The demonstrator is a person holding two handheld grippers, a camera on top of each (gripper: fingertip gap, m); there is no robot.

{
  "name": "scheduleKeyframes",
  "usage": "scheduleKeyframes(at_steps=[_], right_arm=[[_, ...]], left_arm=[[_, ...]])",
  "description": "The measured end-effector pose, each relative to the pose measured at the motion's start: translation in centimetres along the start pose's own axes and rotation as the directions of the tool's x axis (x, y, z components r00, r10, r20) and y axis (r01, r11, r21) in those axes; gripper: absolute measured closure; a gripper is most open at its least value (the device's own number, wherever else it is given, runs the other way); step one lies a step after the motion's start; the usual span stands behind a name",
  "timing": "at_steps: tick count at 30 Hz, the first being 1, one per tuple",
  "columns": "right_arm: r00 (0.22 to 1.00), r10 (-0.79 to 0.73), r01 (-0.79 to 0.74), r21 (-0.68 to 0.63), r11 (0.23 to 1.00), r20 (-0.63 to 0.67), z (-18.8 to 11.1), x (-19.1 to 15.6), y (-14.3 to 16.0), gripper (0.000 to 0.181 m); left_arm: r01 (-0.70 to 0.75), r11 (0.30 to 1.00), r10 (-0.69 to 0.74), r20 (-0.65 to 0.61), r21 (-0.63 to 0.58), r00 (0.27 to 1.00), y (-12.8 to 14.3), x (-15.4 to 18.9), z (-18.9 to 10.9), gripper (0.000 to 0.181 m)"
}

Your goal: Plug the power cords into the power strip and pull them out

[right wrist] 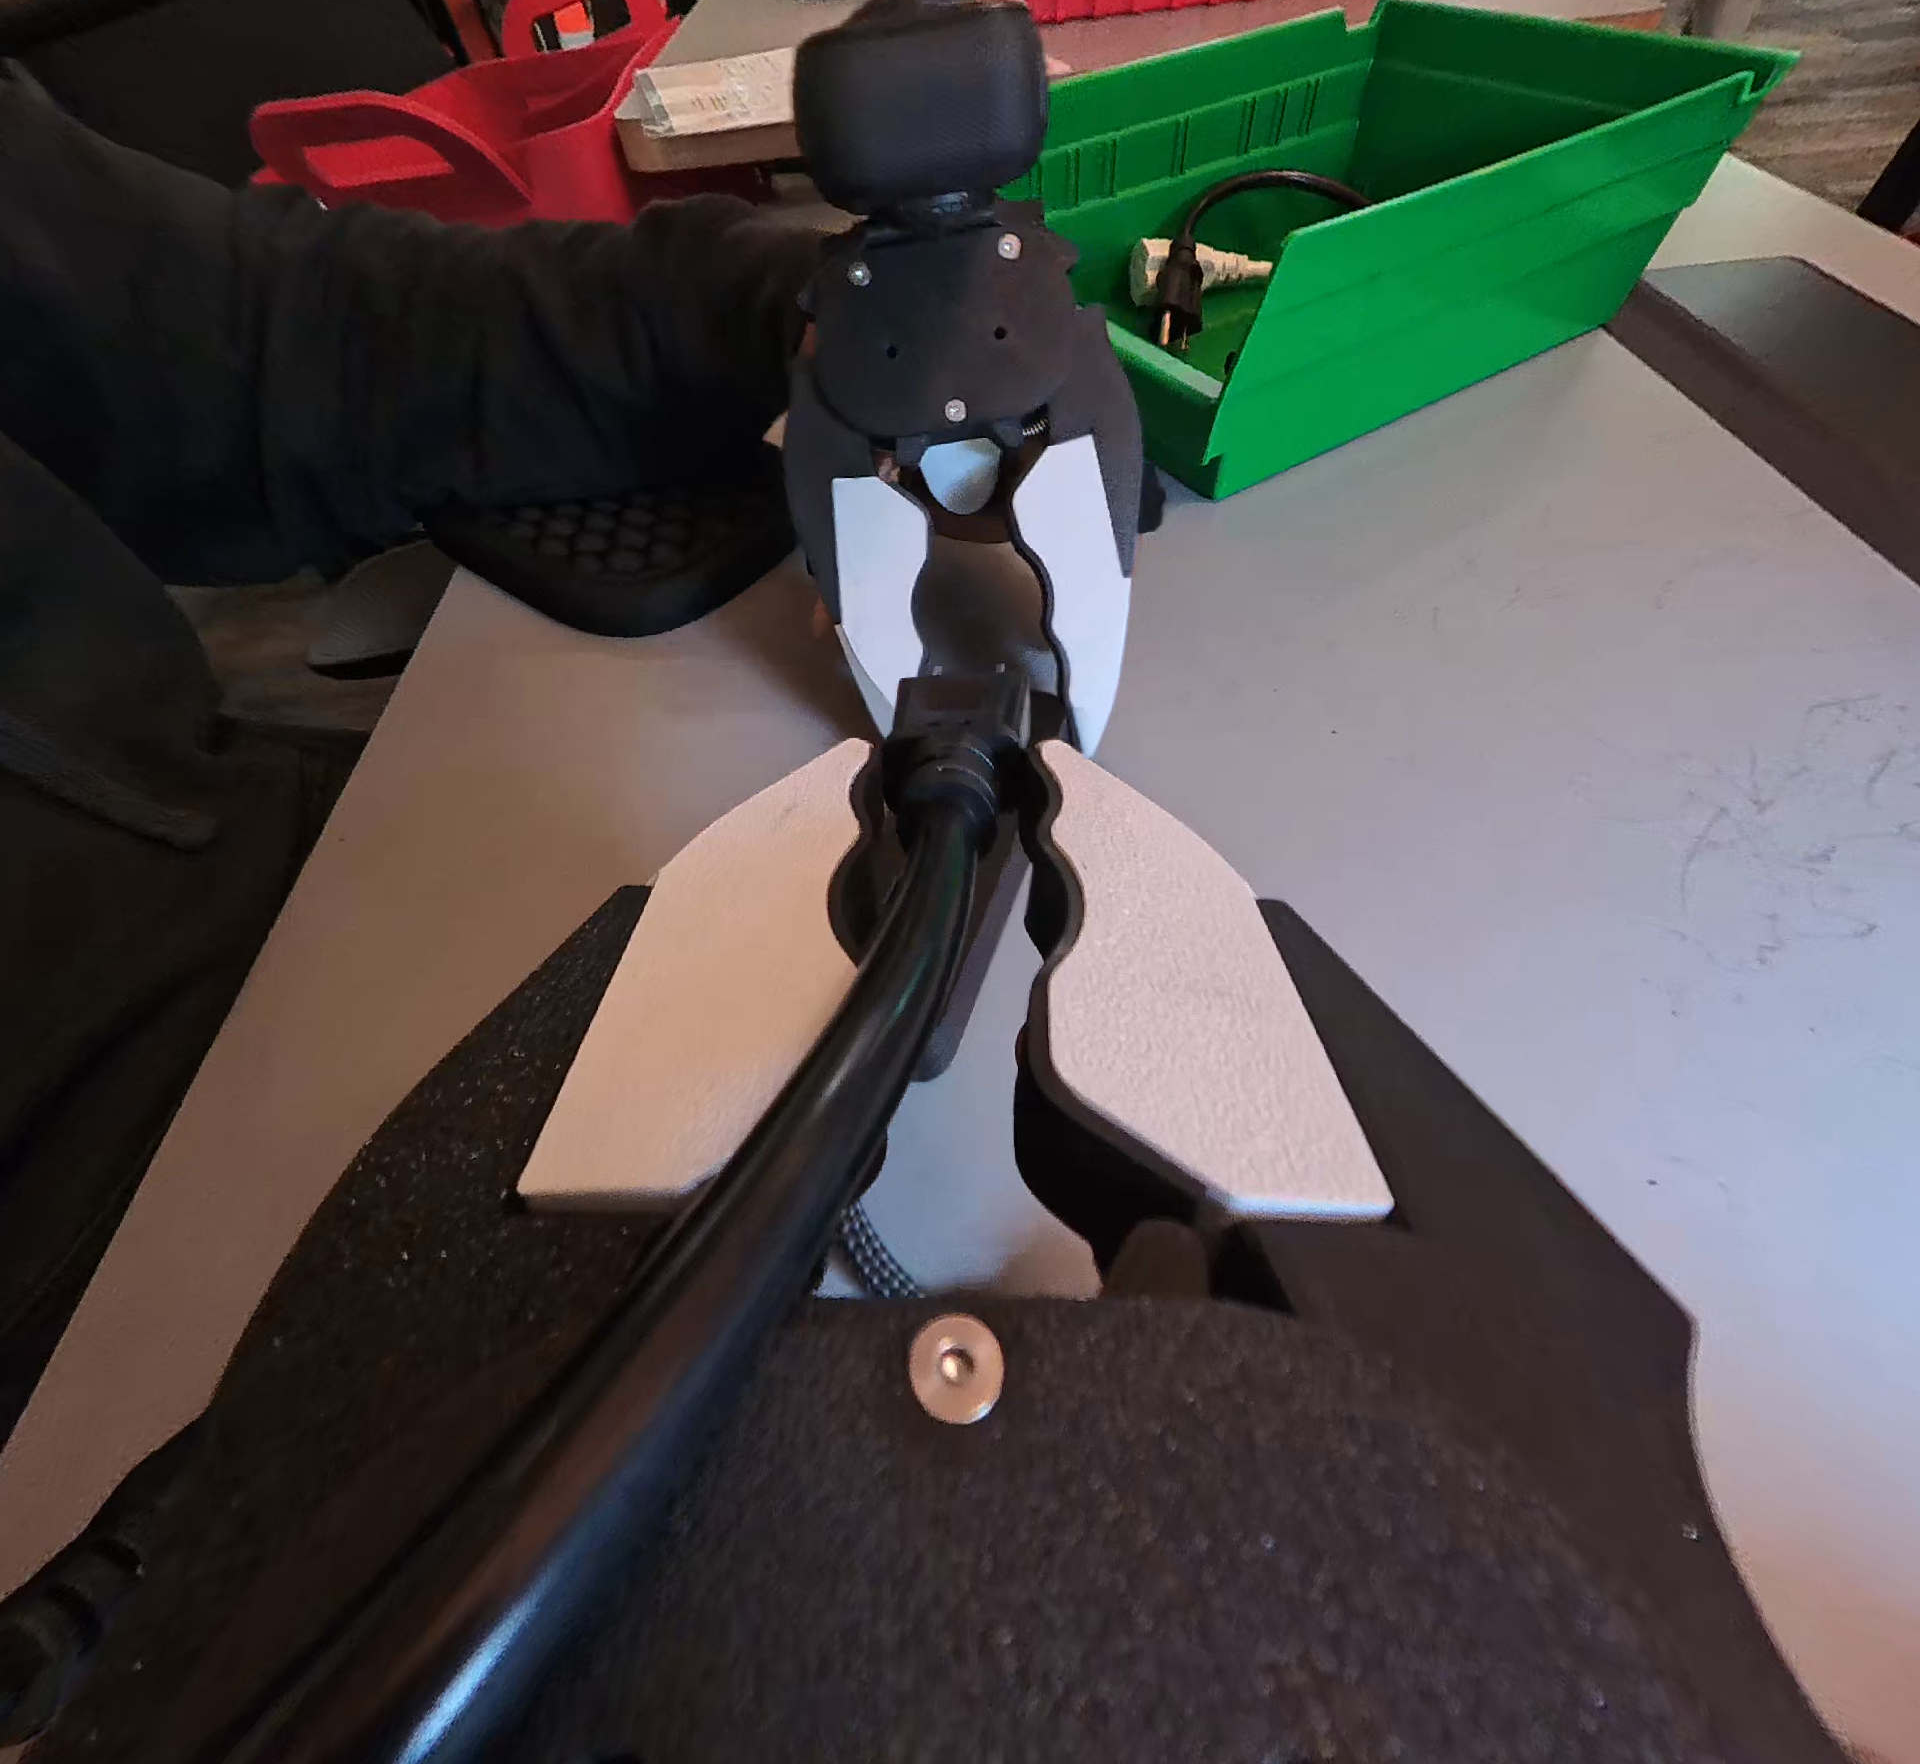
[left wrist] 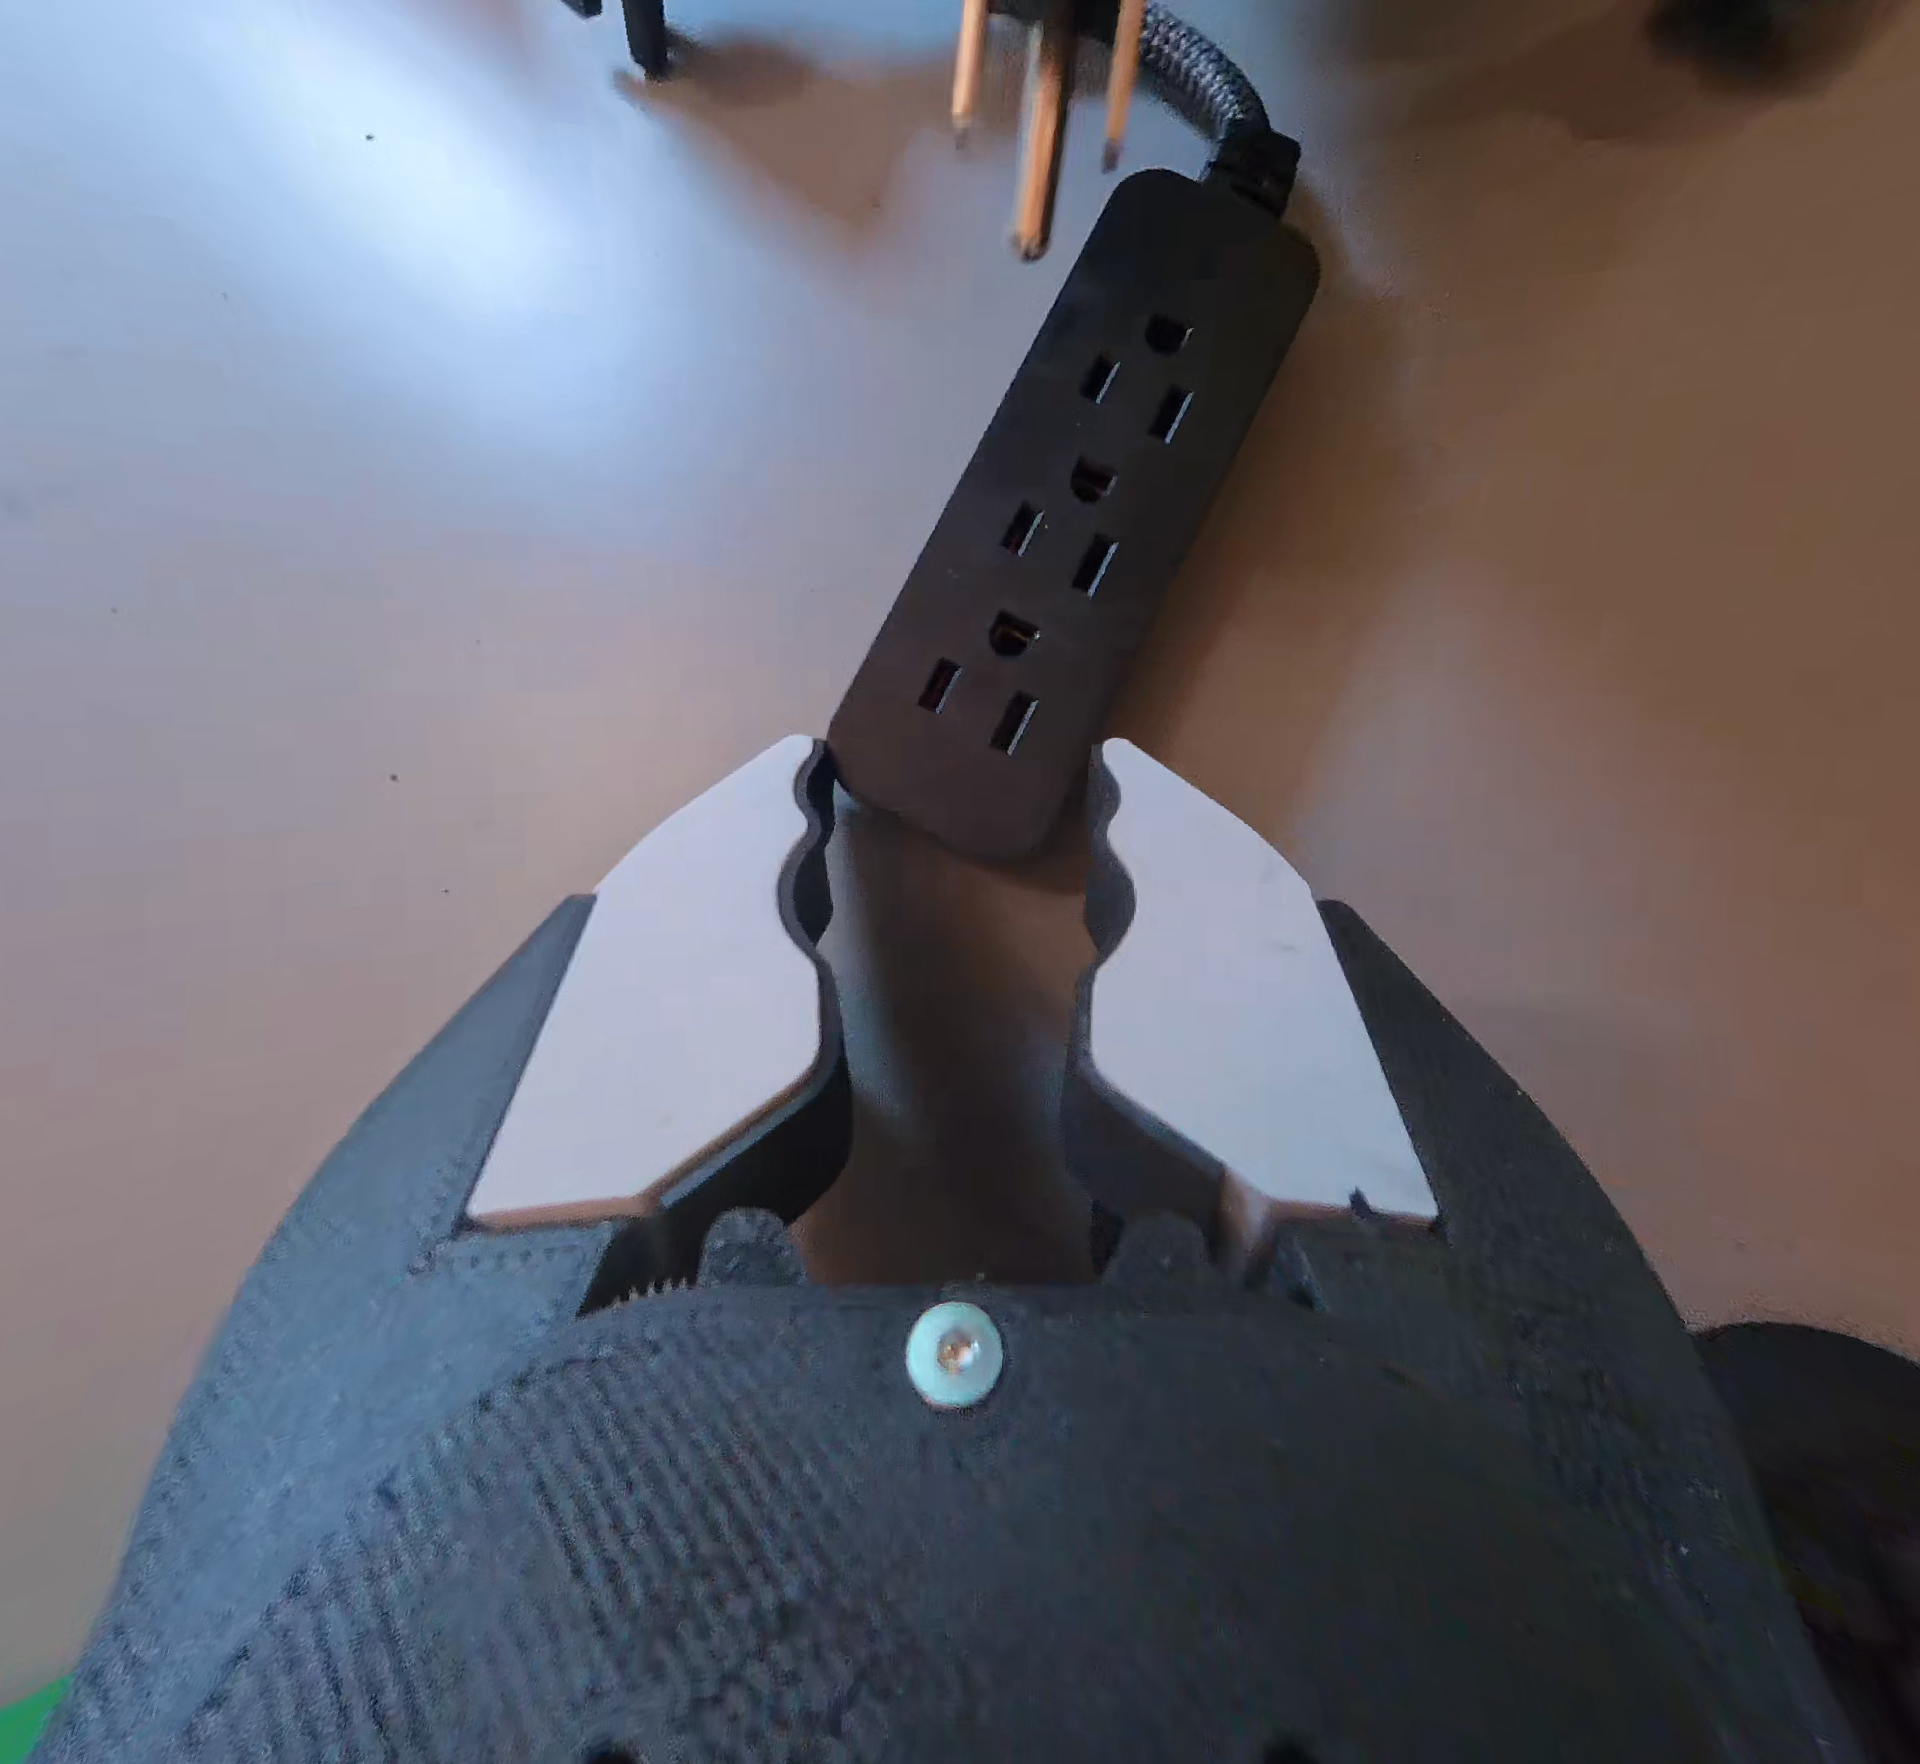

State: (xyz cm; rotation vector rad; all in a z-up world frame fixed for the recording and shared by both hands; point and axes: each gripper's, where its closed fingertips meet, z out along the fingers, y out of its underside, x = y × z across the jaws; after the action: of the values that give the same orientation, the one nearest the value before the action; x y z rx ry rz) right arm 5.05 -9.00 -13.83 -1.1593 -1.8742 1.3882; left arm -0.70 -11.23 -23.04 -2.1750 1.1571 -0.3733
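The power strip is matt black plastic, its cord sheathed in woven braid, and above its far end the plug's prongs are bare coppery metal. The power cord in the right hand-held gripper is smooth glossy black; that gripper's body is rough, grainy black print with matt white finger plates. Beyond the strip, the green bin is shiny ribbed plastic on a smooth, scuffed grey table.

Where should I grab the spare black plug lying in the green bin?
Take the black plug across its moulded body, coming down through the green bin's open top. Its prongs point toward the low front wall and its cord loops behind, so the body's flanks are the free part.
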Motion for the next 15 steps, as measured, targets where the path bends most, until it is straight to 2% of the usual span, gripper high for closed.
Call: scheduleKeyframes(at_steps=[8,12,15], right_arm=[[0.998,0.054,-0.054,-0.023,0.998,-0.015,0.0,0.5,0.5,0.157],[0.998,0.065,-0.065,-0.025,0.998,-0.009,0.0,0.5,0.5,0.157],[0.998,0.068,-0.068,-0.027,0.997,-0.008,0.0,0.4,0.5,0.157]], left_arm=[[-0.045,0.999,0.045,0.006,-0.027,0.999,-0.3,1.3,0.3,0.137],[-0.07,0.997,0.07,0.034,-0.015,0.997,-0.8,1.3,0.6,0.124],[-0.07,0.998,0.07,0.013,0.003,0.997,-1.1,1.7,0.9,0.131]])
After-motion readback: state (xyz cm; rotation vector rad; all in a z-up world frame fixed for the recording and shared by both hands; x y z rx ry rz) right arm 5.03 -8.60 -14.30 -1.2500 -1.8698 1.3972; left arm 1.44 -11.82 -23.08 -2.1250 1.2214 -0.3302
